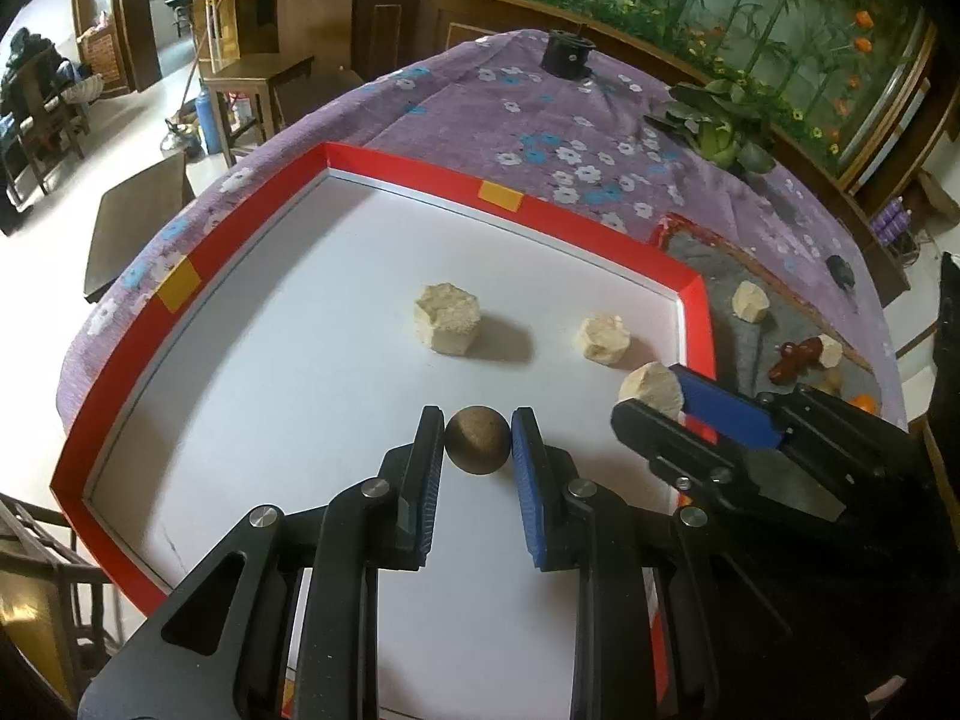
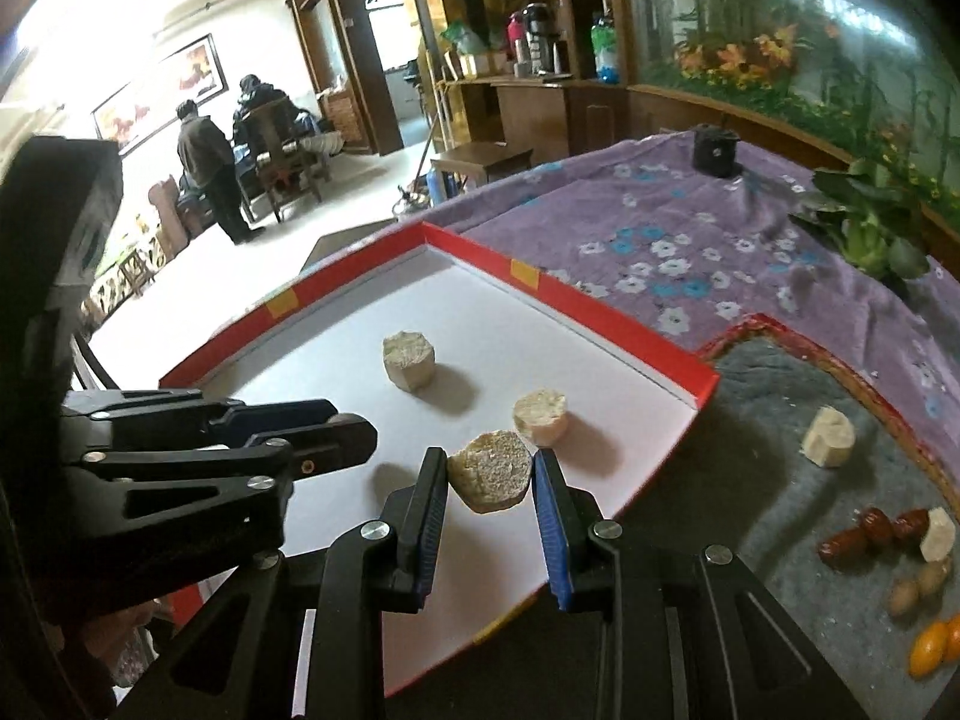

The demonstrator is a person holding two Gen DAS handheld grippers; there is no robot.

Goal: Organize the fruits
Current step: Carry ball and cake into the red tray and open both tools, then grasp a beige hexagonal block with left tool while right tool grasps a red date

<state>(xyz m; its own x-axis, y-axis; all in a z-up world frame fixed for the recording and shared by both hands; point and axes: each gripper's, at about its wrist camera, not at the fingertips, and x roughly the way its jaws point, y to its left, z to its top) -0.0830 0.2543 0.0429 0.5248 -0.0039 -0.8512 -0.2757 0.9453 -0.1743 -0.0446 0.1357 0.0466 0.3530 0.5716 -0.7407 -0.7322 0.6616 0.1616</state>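
Over the red-edged tray (image 1: 384, 165), the left gripper (image 1: 477, 429) clamps a brown ball (image 1: 477, 439) and the right gripper (image 2: 491, 468) a pale chunk (image 2: 491, 477), likely to join two chunks lying farther in.

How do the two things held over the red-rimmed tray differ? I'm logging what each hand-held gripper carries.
The left hand-held gripper holds a brown ball: dark, smooth and round. The right hand-held gripper holds a pale chunk: cream-coloured, rough-topped, with flat cut sides. The chunk looks wider between its fingers than the ball does. Both are pinched between the fingertips over the white floor of the tray.
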